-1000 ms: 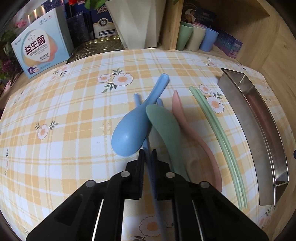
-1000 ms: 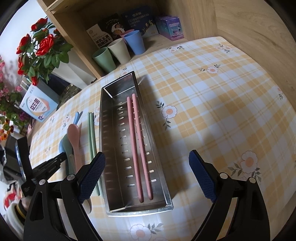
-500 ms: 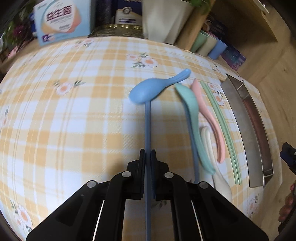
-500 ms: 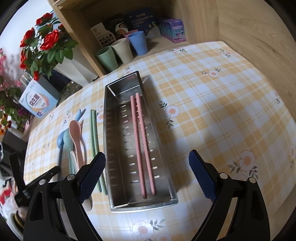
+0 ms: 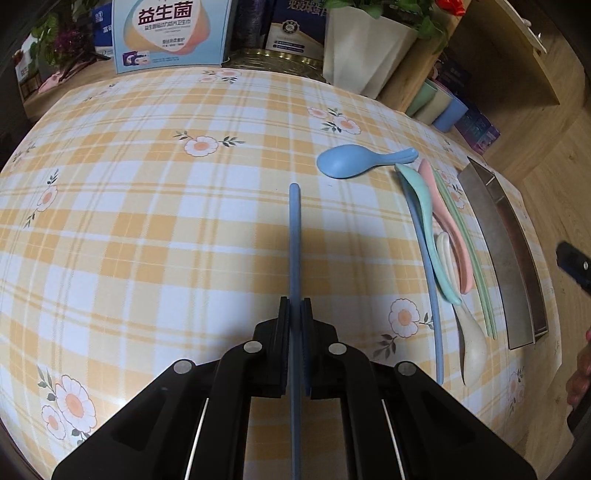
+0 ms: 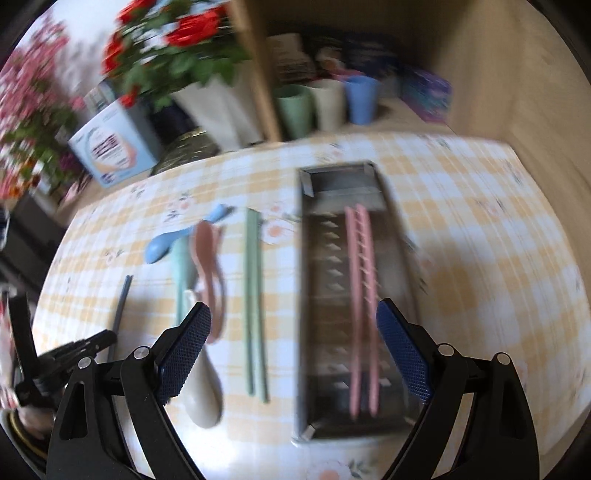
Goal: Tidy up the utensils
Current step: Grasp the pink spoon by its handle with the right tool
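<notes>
My left gripper (image 5: 294, 314) is shut on a blue chopstick (image 5: 294, 236) that sticks forward over the checked tablecloth. A second blue chopstick (image 5: 430, 280) lies on the cloth beside a blue spoon (image 5: 351, 160), a green spoon (image 5: 424, 218), a pink spoon (image 5: 448, 221), a cream spoon (image 5: 465, 332) and green chopsticks (image 5: 469, 251). The steel tray (image 6: 321, 295) holds two pink chopsticks (image 6: 360, 295). My right gripper (image 6: 295, 350) is open above the tray's near left edge and the green chopsticks (image 6: 255, 295), with nothing between its fingers. The left gripper (image 6: 74, 350) shows at the left of the right wrist view.
A wooden shelf with three cups (image 6: 328, 103), a white flower pot (image 5: 364, 48), a printed box (image 5: 171, 33) and a round tin (image 5: 273, 62) line the far table edge. The wooden wall (image 6: 517, 74) stands right of the tray.
My left gripper has carried the blue chopstick leftward, out from under the blue spoon. The right gripper has swung left, from over the tray toward its left edge, and its view is blurred.
</notes>
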